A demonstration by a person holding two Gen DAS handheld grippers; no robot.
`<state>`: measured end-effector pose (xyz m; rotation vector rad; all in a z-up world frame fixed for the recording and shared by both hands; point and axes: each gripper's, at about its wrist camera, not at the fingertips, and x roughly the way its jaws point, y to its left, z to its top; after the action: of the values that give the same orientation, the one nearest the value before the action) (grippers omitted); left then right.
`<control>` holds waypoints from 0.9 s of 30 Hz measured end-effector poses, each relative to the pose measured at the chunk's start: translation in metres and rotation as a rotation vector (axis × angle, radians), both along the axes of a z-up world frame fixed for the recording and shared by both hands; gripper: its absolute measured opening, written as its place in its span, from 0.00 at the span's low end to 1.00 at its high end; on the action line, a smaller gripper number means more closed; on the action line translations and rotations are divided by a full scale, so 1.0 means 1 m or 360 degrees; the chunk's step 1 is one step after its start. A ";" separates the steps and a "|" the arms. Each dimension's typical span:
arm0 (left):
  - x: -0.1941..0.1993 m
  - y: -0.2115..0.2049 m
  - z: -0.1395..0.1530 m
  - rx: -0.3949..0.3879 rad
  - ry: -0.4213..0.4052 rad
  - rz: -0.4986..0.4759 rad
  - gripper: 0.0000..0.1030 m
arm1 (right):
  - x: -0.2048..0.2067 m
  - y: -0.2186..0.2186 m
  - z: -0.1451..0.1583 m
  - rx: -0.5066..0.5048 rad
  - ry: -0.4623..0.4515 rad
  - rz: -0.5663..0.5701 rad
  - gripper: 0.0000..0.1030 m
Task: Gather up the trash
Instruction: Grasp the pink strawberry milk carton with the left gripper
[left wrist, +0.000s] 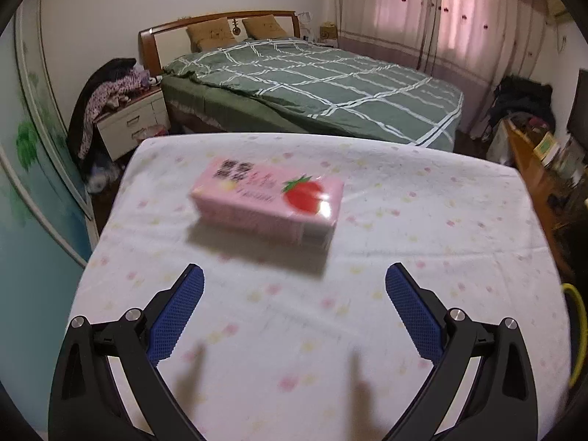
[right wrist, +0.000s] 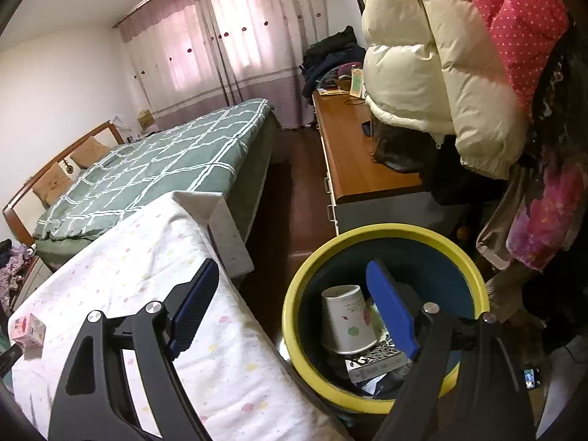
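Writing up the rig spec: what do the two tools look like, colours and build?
Both match. The left tool and right tool have glossy black linkage arms with triangular cut-outs and silver round pivot bolts. Each finger carries a long blue pad with a fine mesh-like texture. No cables, markings or sleeves are visible.

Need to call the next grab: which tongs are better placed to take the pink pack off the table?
Left. The left tongs are open and aimed straight at the pink pack just ahead. The right tongs are open above the bin, with the pack far to their left.
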<state>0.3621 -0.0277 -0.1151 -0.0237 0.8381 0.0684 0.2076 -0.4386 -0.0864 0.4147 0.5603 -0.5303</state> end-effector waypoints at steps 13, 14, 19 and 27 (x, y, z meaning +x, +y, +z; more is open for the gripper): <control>0.044 0.032 -0.036 -0.0122 0.0197 0.0240 0.93 | -0.001 0.003 0.001 0.0069 -0.0041 0.0078 0.76; 0.039 0.043 -0.036 -0.0126 0.0196 0.0264 0.93 | -0.001 0.002 0.001 0.0072 -0.0043 0.0083 0.76; 0.015 0.108 -0.033 -0.0154 0.0163 0.0460 0.93 | -0.001 0.004 0.002 0.0073 -0.0051 0.0101 0.76; 0.012 0.106 -0.018 -0.0365 0.0143 0.0407 0.93 | 0.000 0.006 0.002 0.0074 -0.0049 0.0115 0.76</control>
<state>0.3740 0.0783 -0.1334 -0.3458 0.9262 0.2151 0.2078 -0.4321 -0.0846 0.4442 0.5565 -0.4418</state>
